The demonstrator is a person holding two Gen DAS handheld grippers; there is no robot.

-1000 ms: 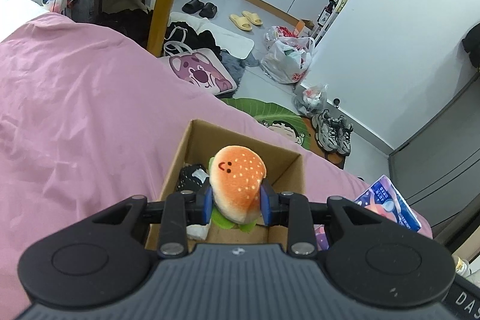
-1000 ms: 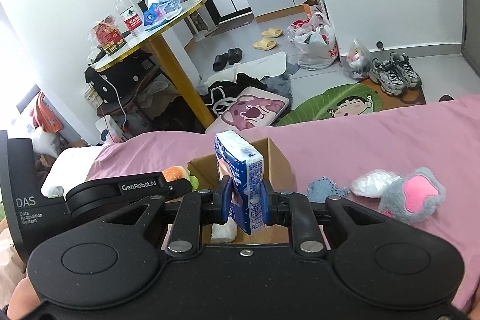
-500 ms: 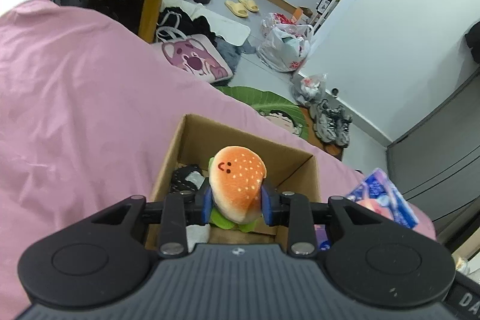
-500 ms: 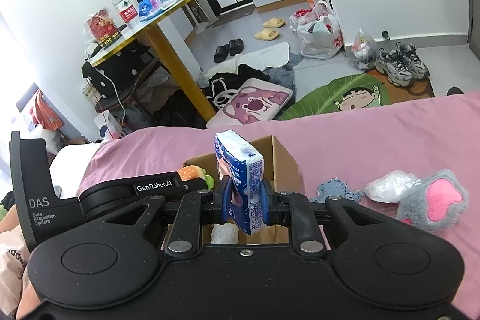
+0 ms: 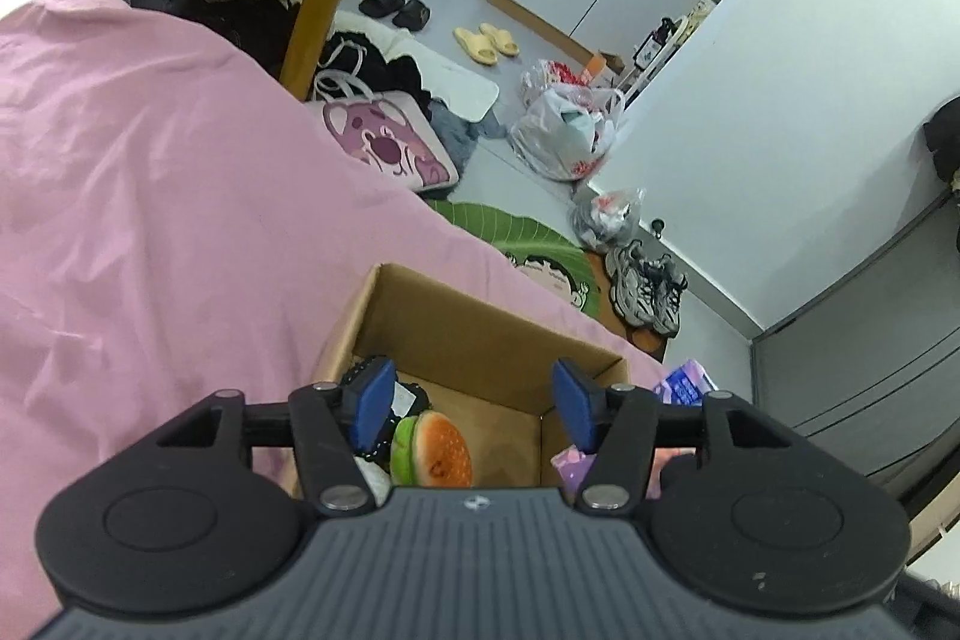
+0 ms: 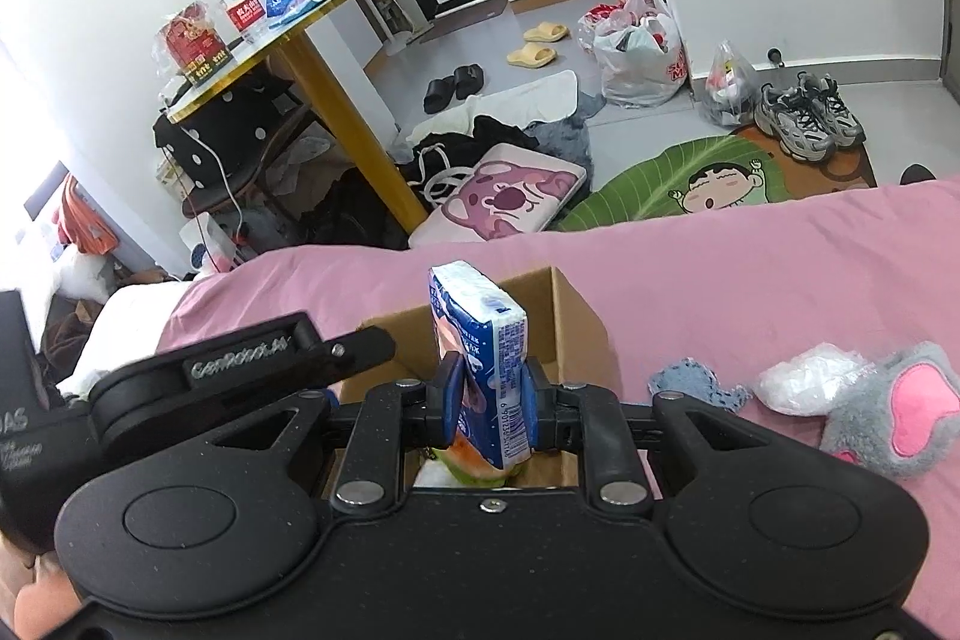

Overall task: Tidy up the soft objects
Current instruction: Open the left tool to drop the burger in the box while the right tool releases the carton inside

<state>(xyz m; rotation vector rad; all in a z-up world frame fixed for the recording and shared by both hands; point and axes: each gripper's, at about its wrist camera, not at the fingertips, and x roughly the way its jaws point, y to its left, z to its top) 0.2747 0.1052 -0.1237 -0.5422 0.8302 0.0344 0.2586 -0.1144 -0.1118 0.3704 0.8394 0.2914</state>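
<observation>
- On the left we see the pink bed (image 5: 150,232) running wide and bare, its edge dropping to the floor past the box.
- Our left claw (image 5: 474,403) hangs wide and empty over the open box (image 5: 480,328), blue pads (image 5: 375,394) near the left and right walls.
- The burger (image 5: 435,451) lies inside the box at its near left, beside a dark item we cannot make out; the rest of the box floor is bare cardboard.
- Our right claw (image 6: 489,400) grips the tissue pack (image 6: 483,358) upright above the near side of the box (image 6: 576,316), with the burger (image 6: 474,463) just below it.
- Right of the box, on the bed (image 6: 750,268), lie a blue cloth (image 6: 696,388), a white bag (image 6: 807,385) and a grey-pink plush (image 6: 894,415), close together near the right edge of the view.
</observation>
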